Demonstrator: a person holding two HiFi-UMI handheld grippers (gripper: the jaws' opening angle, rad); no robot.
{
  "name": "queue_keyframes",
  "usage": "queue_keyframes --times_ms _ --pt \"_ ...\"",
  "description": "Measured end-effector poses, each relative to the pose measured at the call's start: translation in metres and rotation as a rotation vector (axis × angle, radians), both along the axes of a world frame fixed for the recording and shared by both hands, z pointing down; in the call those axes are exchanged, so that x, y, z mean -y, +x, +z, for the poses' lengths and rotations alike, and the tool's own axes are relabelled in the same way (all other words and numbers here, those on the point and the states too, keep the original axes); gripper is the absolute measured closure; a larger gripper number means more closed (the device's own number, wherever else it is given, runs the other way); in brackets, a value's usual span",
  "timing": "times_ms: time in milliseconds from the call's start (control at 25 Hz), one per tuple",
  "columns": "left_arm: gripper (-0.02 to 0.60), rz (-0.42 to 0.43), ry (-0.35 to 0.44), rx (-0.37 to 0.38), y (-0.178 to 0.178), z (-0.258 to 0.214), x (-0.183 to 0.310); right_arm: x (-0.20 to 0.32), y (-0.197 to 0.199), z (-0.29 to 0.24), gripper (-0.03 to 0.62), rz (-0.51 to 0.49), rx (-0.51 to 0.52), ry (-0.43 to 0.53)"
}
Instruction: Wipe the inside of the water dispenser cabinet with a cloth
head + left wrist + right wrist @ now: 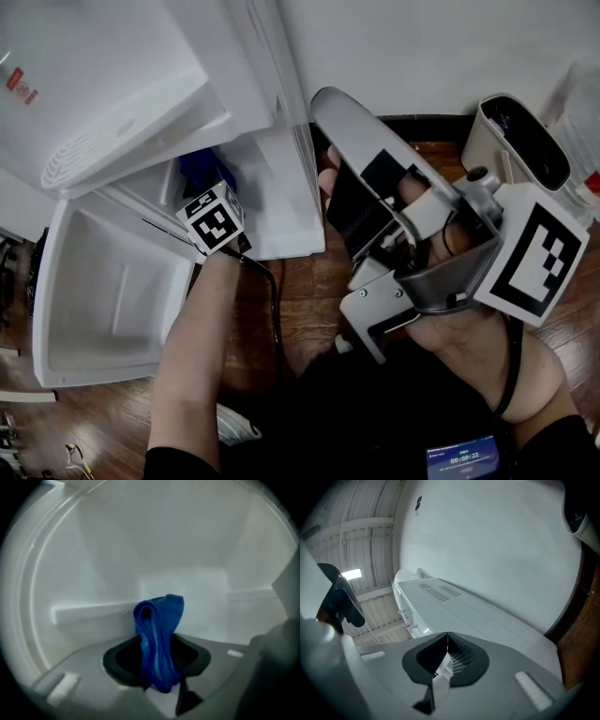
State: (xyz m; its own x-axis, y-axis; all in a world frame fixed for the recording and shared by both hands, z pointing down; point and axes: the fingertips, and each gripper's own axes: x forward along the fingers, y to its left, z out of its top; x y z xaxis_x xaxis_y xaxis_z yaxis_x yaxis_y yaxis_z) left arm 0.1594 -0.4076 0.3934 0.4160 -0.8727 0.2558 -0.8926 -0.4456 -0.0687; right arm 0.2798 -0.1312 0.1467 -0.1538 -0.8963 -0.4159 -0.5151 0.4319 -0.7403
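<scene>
The white water dispenser cabinet point(281, 197) stands open at the upper left, and its door point(103, 291) is swung out toward me. My left gripper point(210, 195) reaches into the cabinet, its marker cube at the opening. It is shut on a folded blue cloth point(159, 639), which stands up between the jaws in front of the cabinet's white back wall point(183, 592). In the head view the cloth point(202, 169) shows just past the cube. My right gripper point(325, 105) is held up close to the camera, outside the cabinet, shut and empty; the right gripper point(446, 641) shows its jaws meeting.
Brown wood floor point(309, 291) lies below the cabinet. A white appliance point(516, 141) stands by the wall at the right. A black cable point(273, 300) runs along my left arm. A small ledge point(93, 611) crosses the cabinet's inner left wall.
</scene>
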Motion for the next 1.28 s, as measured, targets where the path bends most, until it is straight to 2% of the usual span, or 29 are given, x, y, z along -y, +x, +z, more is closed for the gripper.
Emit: queue_keyframes --times_ms 120,200,320,480,600,720,840,1040,1280 --pt "0.423 0.194 -0.023 -0.129 0.033 -0.012 -0.015 0.000 0.001 0.002 0.588 0.000 0.009 -0.001" --pt "0.423 0.320 0.004 -0.165 0.054 -0.034 -0.026 0.000 0.001 0.003 0.588 -0.010 0.018 -0.005" --pt "0.423 0.455 0.021 -0.168 0.076 -0.063 -0.036 0.001 -0.001 0.003 0.588 -0.025 0.028 -0.009" --pt "0.423 0.661 0.004 -0.141 0.106 -0.076 -0.063 0.000 0.001 0.006 0.588 -0.018 0.037 -0.013" --pt "0.425 0.765 -0.003 -0.176 0.125 -0.092 -0.081 -0.002 0.004 0.003 0.588 -0.002 0.062 0.019" --pt "0.428 0.803 0.002 -0.207 0.116 -0.104 -0.080 -0.002 0.002 0.001 0.588 -0.002 0.073 0.049" --pt "0.433 0.901 0.032 -0.246 0.107 -0.128 -0.101 0.000 0.003 0.004 0.588 -0.010 0.071 0.036" --pt "0.434 1.048 0.049 -0.203 0.072 -0.139 -0.166 -0.001 0.004 0.006 0.588 -0.018 0.086 0.025" --pt "0.434 1.141 0.026 -0.243 0.034 -0.142 -0.219 -0.002 0.007 0.004 0.588 -0.003 0.098 0.038"
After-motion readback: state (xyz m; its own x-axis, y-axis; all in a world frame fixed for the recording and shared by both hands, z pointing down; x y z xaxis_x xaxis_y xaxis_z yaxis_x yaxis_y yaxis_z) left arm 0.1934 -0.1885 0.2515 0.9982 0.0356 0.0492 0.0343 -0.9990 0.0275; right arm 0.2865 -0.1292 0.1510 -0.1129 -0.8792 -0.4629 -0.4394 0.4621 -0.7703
